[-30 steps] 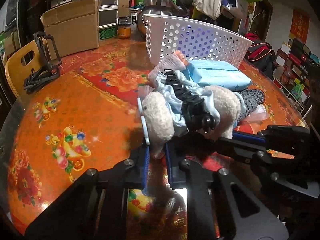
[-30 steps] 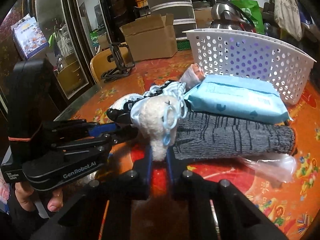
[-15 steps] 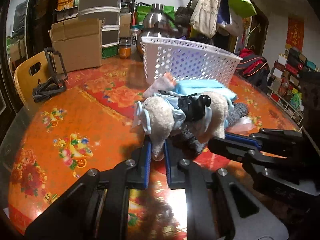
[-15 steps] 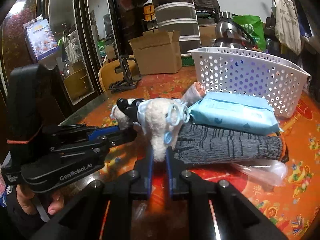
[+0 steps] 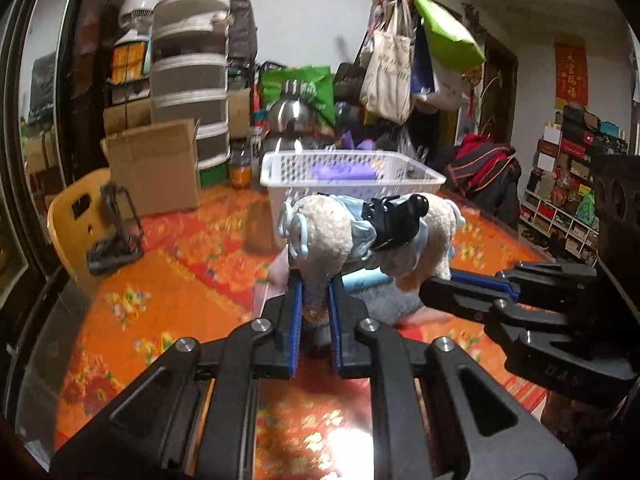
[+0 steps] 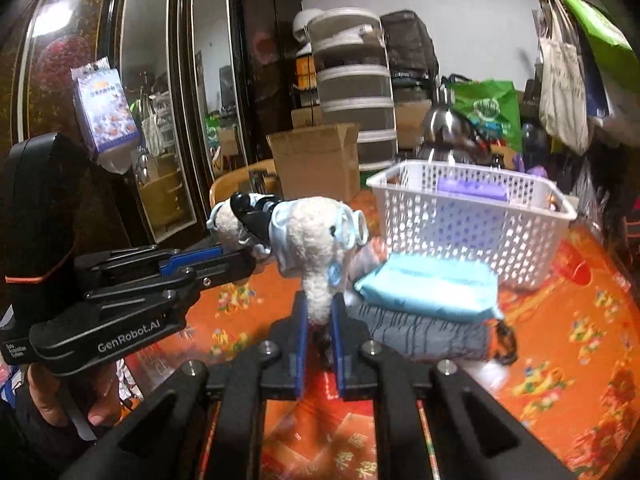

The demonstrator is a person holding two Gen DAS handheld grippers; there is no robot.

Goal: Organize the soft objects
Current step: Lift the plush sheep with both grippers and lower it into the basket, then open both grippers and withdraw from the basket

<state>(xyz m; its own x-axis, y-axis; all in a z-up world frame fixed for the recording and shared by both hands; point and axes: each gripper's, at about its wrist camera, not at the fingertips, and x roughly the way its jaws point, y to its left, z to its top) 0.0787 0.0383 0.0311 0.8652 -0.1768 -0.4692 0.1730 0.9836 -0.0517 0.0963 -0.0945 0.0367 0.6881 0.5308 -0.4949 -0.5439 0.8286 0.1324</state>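
Note:
A cream fleece bundle [image 5: 328,236] wrapped with pale blue cloth and a black hair claw [image 5: 394,218] hangs in the air between both grippers. My left gripper [image 5: 314,300] is shut on its left end. My right gripper [image 6: 320,312] is shut on its other end [image 6: 316,248]. The bundle is held above the table in front of a white perforated basket [image 5: 348,184], which also shows in the right wrist view [image 6: 472,216] with a purple item inside. A light blue packet [image 6: 428,288] and a grey knit glove [image 6: 424,336] lie on the table below.
The round table [image 5: 168,280] has an orange-red flowered cover. A cardboard box [image 5: 154,168], a jar and metal pots stand at the back. A yellow chair [image 5: 76,220] and a black stand [image 5: 116,232] are at the left. A dark cabinet [image 6: 180,100] stands behind.
Both grippers have lifted the fleece bundle up off the table. It now hangs at the basket rim's height, clear of the blue packet and the grey glove.

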